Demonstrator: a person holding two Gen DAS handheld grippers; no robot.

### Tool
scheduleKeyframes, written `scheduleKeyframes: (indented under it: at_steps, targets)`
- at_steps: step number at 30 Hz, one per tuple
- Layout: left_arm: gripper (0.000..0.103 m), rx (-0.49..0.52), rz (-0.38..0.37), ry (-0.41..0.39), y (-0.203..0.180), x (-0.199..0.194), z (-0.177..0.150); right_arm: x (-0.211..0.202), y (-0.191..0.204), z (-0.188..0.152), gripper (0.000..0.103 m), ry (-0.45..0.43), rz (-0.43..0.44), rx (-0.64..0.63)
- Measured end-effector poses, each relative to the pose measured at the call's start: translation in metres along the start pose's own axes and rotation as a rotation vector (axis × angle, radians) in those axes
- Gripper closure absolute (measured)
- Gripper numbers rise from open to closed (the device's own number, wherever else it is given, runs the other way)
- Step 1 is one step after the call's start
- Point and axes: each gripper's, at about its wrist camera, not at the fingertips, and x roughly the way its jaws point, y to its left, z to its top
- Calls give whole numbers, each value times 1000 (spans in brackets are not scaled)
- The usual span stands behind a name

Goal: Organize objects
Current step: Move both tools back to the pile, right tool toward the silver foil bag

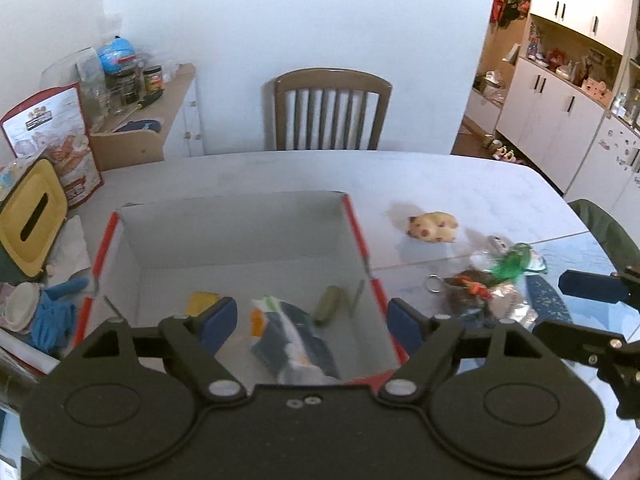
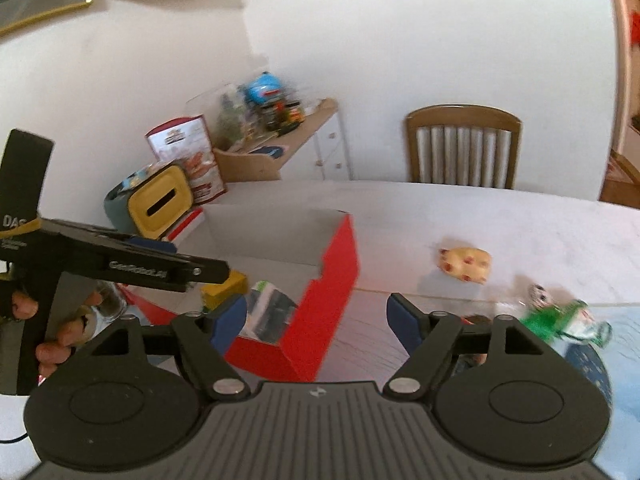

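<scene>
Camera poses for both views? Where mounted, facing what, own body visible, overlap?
Left wrist: behind the open left claw, looking down into the red-edged cardboard box; right claw at the right edge.
Right wrist: behind the open right claw, facing the box's red side; left claw and hand at left.
Shared: box, spotted yellow toy, wooden chair.

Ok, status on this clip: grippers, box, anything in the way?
Left gripper open over red box. Right gripper open, empty. Spotted toy on table, outside box. Nothing blocking.

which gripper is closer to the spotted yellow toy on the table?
Right. The right gripper hangs just beside the red box, short of the spotted yellow toy; the left gripper is over the box.
</scene>
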Motion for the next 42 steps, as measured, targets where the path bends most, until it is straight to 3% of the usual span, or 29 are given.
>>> scheduleKeyframes:
  at_steps: [19,23,42]
  targets:
    - [9,54,-63,37,-80,21,-10,-45,-92,-50,22,12,-147,85]
    - [1,64,-77,46,-97,30,-12,-44,-109,-56,22,29,-161,90]
    - [1,42,-95,152,-152,117,-16,3,-161,-73,22,112,-162,67]
